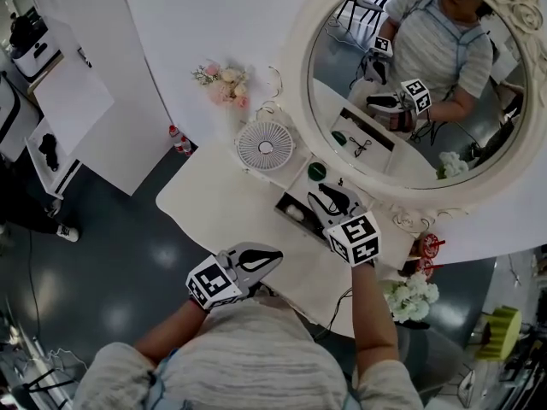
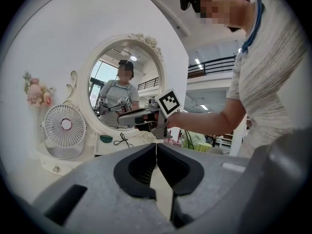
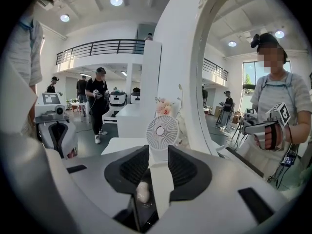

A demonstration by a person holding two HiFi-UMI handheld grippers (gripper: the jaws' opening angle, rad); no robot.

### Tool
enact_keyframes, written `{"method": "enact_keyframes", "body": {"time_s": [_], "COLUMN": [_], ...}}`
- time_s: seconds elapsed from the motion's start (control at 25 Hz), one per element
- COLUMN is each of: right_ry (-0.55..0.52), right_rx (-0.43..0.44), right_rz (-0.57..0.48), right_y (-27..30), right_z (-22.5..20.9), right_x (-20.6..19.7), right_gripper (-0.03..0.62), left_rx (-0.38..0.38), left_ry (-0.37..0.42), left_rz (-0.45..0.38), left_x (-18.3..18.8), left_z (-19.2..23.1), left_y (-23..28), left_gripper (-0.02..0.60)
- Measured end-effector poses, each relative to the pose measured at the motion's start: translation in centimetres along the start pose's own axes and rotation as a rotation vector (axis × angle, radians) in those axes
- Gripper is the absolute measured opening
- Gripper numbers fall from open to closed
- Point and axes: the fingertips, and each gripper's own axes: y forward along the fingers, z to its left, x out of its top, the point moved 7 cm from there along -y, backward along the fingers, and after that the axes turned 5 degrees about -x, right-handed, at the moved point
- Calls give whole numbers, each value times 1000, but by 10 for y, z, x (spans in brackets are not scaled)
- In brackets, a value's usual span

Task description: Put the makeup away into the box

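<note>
The pale egg-shaped makeup piece (image 3: pixel 142 191) lies in the dark box (image 3: pixel 130 212); in the right gripper view its long axis runs from 12 to 6 o'clock, narrower end toward 12; in the head view it shows only as a small pale spot (image 1: pixel 295 213) at the 8 o'clock end of the box (image 1: pixel 280 202), too small to read its direction there. The box sits on the white worktop (image 1: pixel 214 203), at 5 o'clock from the small white fan (image 1: pixel 265 145) and just below the round mirror (image 1: pixel 410 84); a green round lid (image 1: pixel 317 171) lies just beside it, toward 12 o'clock. Your right gripper (image 1: pixel 327 201) hangs over the box, pointing toward 10 o'clock in the head view; seen from its own camera, the right gripper (image 3: pixel 158 156) has its jaws a moderate way apart and clamped on nothing, the fan framed in the gap and the pale piece low in it, close to the left-hand jaw, though you cannot tell whether they touch. Your left gripper (image 1: pixel 270 256) hovers at the worktop's near edge, pointing toward 2 o'clock, well apart from the box; in its own view the left gripper (image 2: pixel 156 152) has its jaws closed tip to tip with nothing between them.
</note>
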Motion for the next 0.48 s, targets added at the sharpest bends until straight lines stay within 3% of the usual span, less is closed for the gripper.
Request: {"method": "enact_keyframes", "body": {"time_s": [0.48], "right_ry": [-112], "right_rx": [-15], "right_rz": [174], "right_y": [43], "right_z": [-36], "right_x": [-6], "right_gripper": [91], "left_rx": [9], "left_ry": [-18], "left_rz": [1], "left_x": [-3], "left_z": [1], "left_y": [-4], "left_gripper": [15]}}
